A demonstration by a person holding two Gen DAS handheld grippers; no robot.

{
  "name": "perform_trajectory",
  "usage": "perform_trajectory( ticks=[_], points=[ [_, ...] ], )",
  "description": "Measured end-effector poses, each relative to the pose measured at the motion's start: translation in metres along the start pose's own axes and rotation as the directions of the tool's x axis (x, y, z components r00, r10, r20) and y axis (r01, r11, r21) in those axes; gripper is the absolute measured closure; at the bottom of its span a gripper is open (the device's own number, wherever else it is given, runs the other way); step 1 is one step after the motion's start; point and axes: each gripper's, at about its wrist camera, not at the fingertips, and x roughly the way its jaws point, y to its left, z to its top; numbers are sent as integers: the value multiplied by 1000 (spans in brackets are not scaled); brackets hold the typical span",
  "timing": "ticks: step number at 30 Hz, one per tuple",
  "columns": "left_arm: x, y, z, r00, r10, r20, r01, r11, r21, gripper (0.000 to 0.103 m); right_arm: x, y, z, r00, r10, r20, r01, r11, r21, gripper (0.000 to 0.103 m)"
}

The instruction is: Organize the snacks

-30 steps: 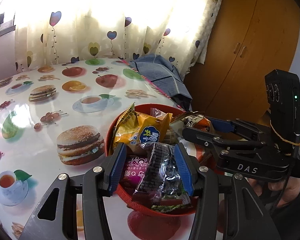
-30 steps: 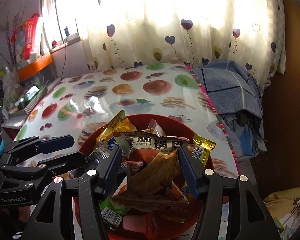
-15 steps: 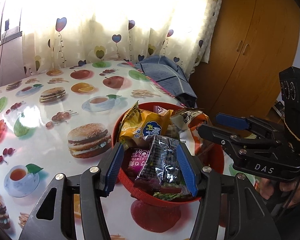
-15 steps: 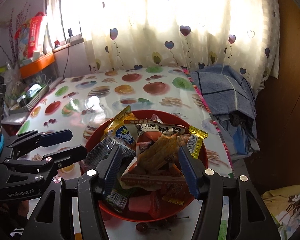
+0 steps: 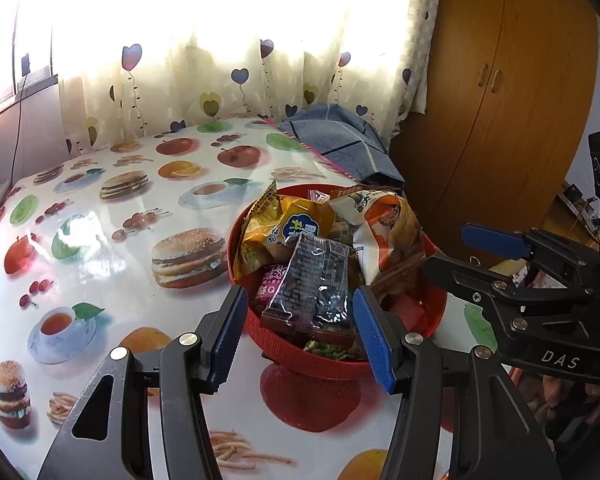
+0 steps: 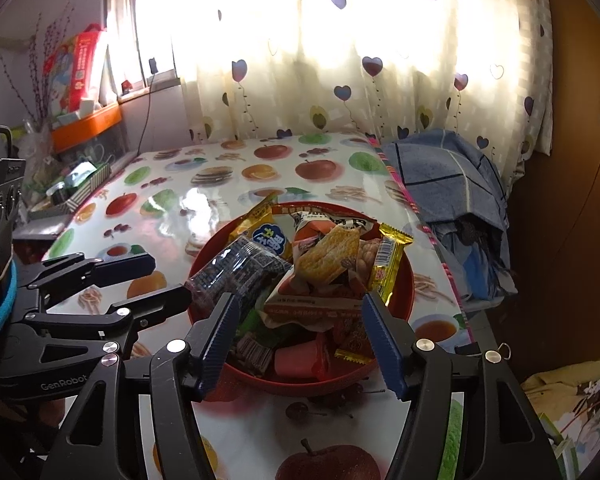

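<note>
A red bowl (image 5: 340,364) (image 6: 300,384) heaped with snack packets stands on the food-print tablecloth. On top lie a dark packet (image 5: 312,280) (image 6: 236,272), a yellow packet (image 5: 268,224) (image 6: 266,236) and an orange-and-white packet (image 5: 384,232) (image 6: 324,256). A gold bar (image 6: 388,256) leans at the right rim. My left gripper (image 5: 299,292) (image 6: 168,278) hovers open at the bowl's near rim, its pads clear of the dark packet. My right gripper (image 6: 300,298) (image 5: 456,252) hangs beside it, jaws opening wide, and the pads touch nothing.
A blue checked cloth (image 5: 340,144) (image 6: 440,172) is draped over the table's far right edge. A wooden wardrobe (image 5: 500,100) stands to the right. Boxes and clutter (image 6: 76,184) crowd a shelf at the left. A heart-print curtain (image 6: 340,60) hangs behind the table.
Both grippers have drawn back from the bowl and their jaws have widened. The dark packet and the orange-and-white packet, earlier close between the pads, now lie free on the heap.
</note>
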Motion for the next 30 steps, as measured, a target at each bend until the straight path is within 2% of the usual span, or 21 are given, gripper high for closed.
perform_trajectory(
  ticks=[14,15,17,18,20,24,25,28,30],
  points=[
    [-13,-11,-14,1000,31,-1,-31,1000,-1,47,-9,11,-12,1000,4,-8,-4,1000,-9,41],
    [-14,-12,-15,999,32,-2,-32,999,0,47,-8,10,-13,1000,-2,-7,2,1000,-9,43],
    [-12,-11,-15,999,31,-6,-31,1000,1,47,-5,7,-13,1000,-14,-10,14,1000,0,58],
    [-11,-10,-16,1000,27,-9,-27,1000,0,47,-2,3,-14,1000,-19,-15,20,1000,10,62],
    [-6,-7,-16,1000,12,-16,-12,1000,-9,47,3,-5,-15,999,-36,-22,37,999,32,79],
    [10,6,-13,999,16,-51,-18,998,-54,50,15,-24,-18,997,-53,-47,57,996,71,87],
    [13,8,-11,998,24,-53,-27,998,-57,55,19,-28,-19,997,-57,-54,61,995,80,88],
    [24,13,-8,997,45,-62,-49,997,-67,60,33,-39,-23,994,-57,-94,66,993,99,92],
    [32,15,-6,996,51,-76,-56,996,-64,69,43,-42,-26,993,-41,-114,54,992,110,92]
  ],
)
